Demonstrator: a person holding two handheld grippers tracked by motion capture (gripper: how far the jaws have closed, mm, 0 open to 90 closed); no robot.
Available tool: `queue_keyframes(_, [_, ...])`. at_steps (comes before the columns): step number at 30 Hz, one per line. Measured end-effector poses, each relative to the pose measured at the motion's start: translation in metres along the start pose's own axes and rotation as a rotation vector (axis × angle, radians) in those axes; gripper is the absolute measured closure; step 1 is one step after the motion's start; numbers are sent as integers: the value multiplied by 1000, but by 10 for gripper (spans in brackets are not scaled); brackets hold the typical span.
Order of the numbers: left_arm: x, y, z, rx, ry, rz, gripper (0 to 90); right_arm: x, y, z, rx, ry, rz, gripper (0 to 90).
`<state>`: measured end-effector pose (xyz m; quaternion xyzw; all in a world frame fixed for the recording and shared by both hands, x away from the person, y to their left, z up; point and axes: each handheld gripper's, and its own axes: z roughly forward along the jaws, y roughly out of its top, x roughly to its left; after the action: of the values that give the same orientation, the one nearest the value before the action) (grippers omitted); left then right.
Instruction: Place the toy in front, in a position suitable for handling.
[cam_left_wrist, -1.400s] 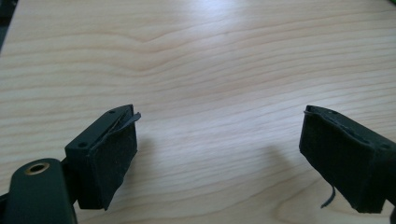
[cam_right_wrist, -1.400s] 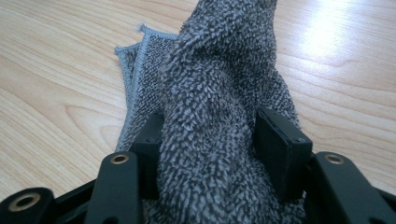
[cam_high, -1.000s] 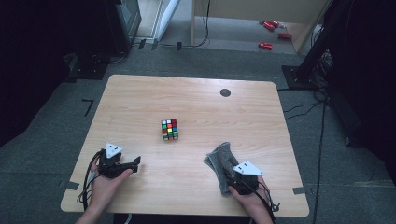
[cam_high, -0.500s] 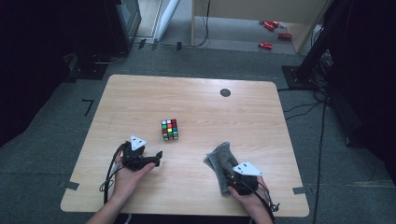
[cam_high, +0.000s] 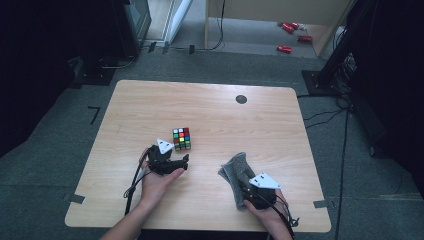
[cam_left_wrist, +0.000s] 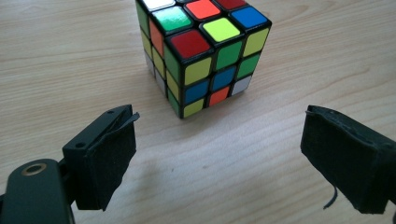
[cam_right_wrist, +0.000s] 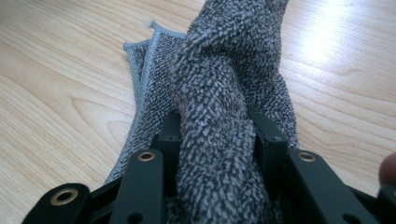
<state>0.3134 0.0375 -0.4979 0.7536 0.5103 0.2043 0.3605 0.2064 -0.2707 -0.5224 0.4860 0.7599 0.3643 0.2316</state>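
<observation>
On the bench, near its middle: puzzle cube (cam_high: 182, 139), scrambled colours, sitting flat on the wood and untouched.
Bench: pale wood bench (cam_high: 260, 125), a small dark round spot (cam_high: 241, 99) toward the far edge; nothing else lies between the cube and the cloth.
Left hand-held gripper: left hand-held gripper (cam_high: 185, 160) just beside the cube on its near side, jaws spread wide and level with the bench top. From the left gripper view the cube (cam_left_wrist: 205, 51) stands ahead of the two black pads (cam_left_wrist: 343, 163), one corner turned toward the camera, not yet between them.
Right hand-held gripper: right hand-held gripper (cam_high: 246, 185) low at the near right of the bench, jaws pinching a fold of the grey cloth (cam_high: 239, 175). The right gripper view shows the cloth (cam_right_wrist: 224, 112) bunched up between the jaws, its loose hem trailing flat on the wood (the nap looks like terry).
Spacing: cloth and cube well apart.
Done so far (judgement): cloth is secured; the left side is lined up on the cube.
Left to do (judgement): advance the left jaws around the cube, close on two opposite faces, lift or steady it, then bring the cloth across, most likely to wipe it.
Watch point: corner-on approach may make the pads slip; squaring up first seems wise.
</observation>
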Motion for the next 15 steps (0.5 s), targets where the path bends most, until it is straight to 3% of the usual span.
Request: queue_keyframes(15, [-14, 12, 30, -3, 58, -42, 146, 0, 0, 0, -1, 2, -5, 637])
